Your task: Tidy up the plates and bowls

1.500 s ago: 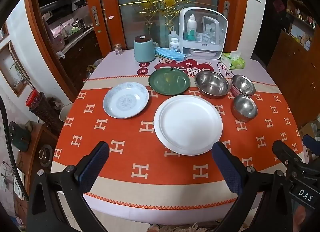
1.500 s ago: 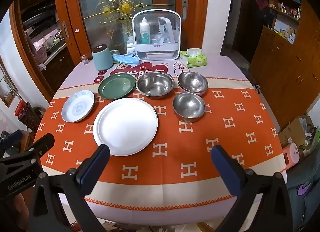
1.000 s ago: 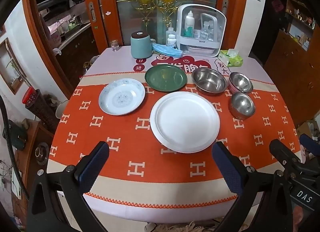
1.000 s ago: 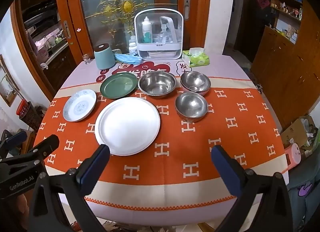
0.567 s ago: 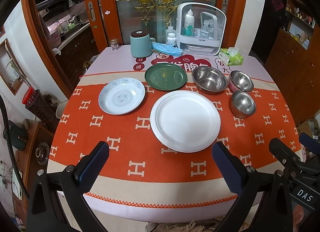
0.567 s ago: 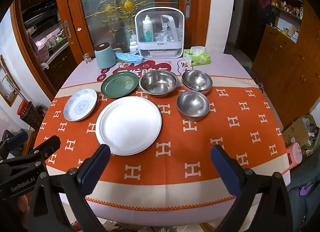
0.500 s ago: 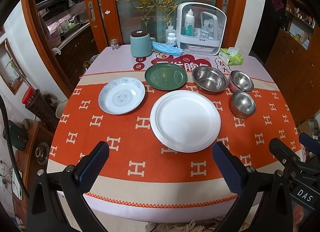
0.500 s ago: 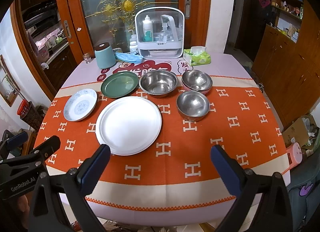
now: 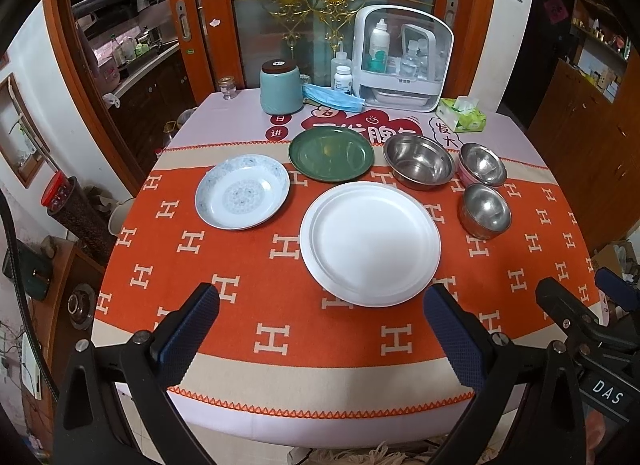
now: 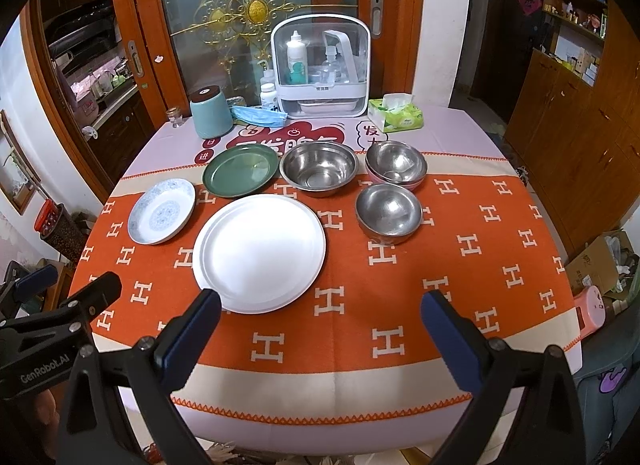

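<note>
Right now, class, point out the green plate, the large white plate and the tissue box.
green plate (image 10: 239, 171), right wrist view, flat centre.
large white plate (image 10: 259, 253), right wrist view, flat centre.
tissue box (image 9: 464, 117), left wrist view, green front side.

Teal canister (image 9: 280, 89), blue face mask (image 9: 332, 97), tissue pack (image 9: 462, 115), orange tablecloth (image 9: 280, 305).

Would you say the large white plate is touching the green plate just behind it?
Apart. The left wrist view shows a strip of orange cloth between the white plate and the green plate.
</note>
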A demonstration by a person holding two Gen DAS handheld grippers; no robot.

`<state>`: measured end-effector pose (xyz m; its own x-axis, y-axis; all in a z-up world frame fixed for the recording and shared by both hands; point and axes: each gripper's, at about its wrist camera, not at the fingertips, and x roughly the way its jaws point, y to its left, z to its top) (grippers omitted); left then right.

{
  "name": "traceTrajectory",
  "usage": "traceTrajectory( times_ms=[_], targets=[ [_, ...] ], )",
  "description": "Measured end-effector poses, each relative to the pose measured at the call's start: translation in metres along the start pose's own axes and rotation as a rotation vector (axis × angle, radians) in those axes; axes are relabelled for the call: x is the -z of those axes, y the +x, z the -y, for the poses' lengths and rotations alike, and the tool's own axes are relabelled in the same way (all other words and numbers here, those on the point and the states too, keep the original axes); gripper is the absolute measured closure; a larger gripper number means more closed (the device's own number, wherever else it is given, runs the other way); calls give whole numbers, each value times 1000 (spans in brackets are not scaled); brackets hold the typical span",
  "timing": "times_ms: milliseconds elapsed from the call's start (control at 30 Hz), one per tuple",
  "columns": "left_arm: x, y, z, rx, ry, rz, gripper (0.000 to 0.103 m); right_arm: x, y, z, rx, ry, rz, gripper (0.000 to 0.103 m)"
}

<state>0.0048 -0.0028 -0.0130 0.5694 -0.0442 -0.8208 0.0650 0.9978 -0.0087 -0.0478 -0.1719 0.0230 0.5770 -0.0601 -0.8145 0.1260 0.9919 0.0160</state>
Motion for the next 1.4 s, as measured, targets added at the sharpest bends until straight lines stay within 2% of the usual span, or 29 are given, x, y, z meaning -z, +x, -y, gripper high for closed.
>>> traceTrajectory(
  times_ms=[1133,1400],
  targets=[
    [-2,12,5,37,29,-19,2,-3,3,-2,1,0,-2,3],
    [-9,12,7,18,46,-21,2,-4,5,-2,2,-1,-3,3]
  ],
)
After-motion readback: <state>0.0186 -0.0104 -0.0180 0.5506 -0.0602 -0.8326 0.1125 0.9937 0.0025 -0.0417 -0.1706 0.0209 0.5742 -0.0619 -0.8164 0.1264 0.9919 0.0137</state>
